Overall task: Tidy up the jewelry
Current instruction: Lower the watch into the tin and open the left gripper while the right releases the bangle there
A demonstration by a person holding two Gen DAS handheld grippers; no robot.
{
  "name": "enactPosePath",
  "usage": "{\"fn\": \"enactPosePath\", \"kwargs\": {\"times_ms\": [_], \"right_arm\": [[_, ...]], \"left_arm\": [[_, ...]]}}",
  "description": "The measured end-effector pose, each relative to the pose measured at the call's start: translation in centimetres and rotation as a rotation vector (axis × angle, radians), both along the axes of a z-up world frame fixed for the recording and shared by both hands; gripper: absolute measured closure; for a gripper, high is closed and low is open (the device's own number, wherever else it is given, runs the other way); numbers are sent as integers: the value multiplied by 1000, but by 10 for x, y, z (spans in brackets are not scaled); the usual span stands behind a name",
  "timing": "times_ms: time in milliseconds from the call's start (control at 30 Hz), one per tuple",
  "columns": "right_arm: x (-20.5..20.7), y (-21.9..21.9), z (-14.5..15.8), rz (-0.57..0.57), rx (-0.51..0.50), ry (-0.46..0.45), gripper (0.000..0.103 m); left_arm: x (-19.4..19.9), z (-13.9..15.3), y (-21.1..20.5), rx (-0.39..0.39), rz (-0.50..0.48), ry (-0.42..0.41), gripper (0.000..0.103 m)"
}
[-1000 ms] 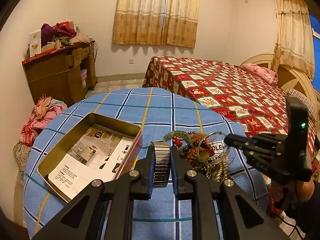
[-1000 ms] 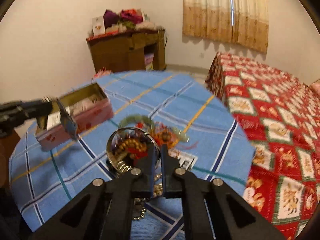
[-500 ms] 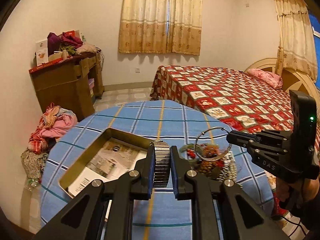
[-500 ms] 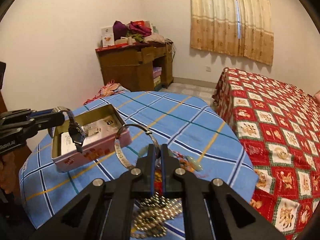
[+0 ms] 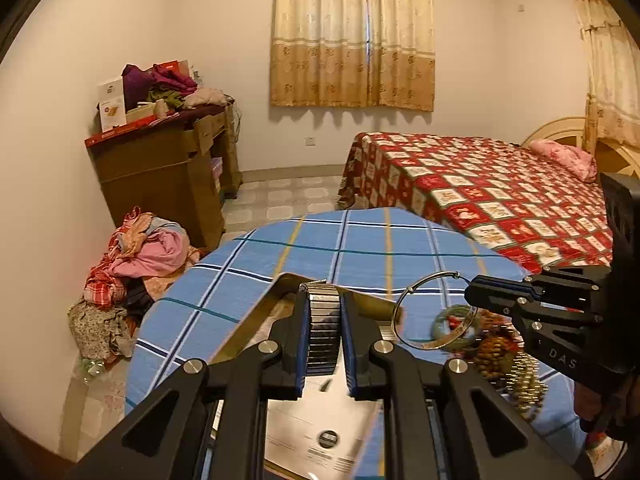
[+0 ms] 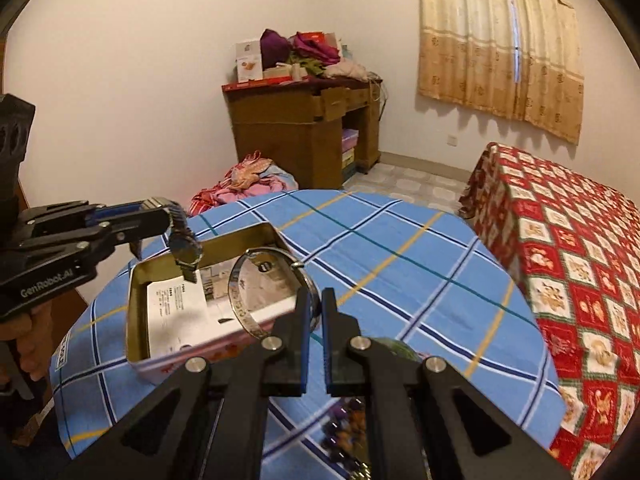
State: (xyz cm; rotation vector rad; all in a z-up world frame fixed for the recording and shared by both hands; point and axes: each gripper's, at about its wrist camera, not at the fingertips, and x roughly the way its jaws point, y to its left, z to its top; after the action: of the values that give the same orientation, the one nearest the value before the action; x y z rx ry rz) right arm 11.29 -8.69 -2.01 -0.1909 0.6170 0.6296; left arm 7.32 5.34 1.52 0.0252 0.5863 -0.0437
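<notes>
My left gripper (image 5: 323, 300) is shut on the steel band of a wristwatch (image 5: 322, 332). In the right wrist view the left gripper (image 6: 162, 213) reaches in from the left, and the wristwatch (image 6: 184, 249) hangs from it over an open tin box (image 6: 132, 312) lined with printed paper. My right gripper (image 6: 315, 300) is shut on a thin silver bangle (image 6: 239, 311), held upright above the near wall of the box. The left wrist view shows the right gripper (image 5: 478, 286), the bangle (image 5: 408, 291) and the box (image 5: 256, 314). A heap of beads and bracelets (image 5: 496, 346) lies on the table.
The round table (image 6: 400, 264) wears a blue plaid cloth. A bed with a red patterned cover (image 6: 580, 260) stands to the right. A wooden desk (image 6: 304, 132) piled with clothes is against the far wall, with a heap of laundry (image 6: 248, 188) on the floor.
Both grippers rose and swung left toward the tin box. The bangle came up out of the jewelry heap, and the watch now hangs over the box.
</notes>
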Motion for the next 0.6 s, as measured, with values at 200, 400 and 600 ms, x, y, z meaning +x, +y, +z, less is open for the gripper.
{"fn": "enactPosePath", "kwargs": {"times_ms": [200,400,600], "right_arm": [[10,23,-9,23,-22,23,96],[24,44,-21,33,-54,58,96],[33,50,-34,21,-69,97,96]], "left_arm": [[17,-11,13,9,15,28,89],[31,-21,18,20,18,57,89],[45,-31,19,41,14,88,89]]}}
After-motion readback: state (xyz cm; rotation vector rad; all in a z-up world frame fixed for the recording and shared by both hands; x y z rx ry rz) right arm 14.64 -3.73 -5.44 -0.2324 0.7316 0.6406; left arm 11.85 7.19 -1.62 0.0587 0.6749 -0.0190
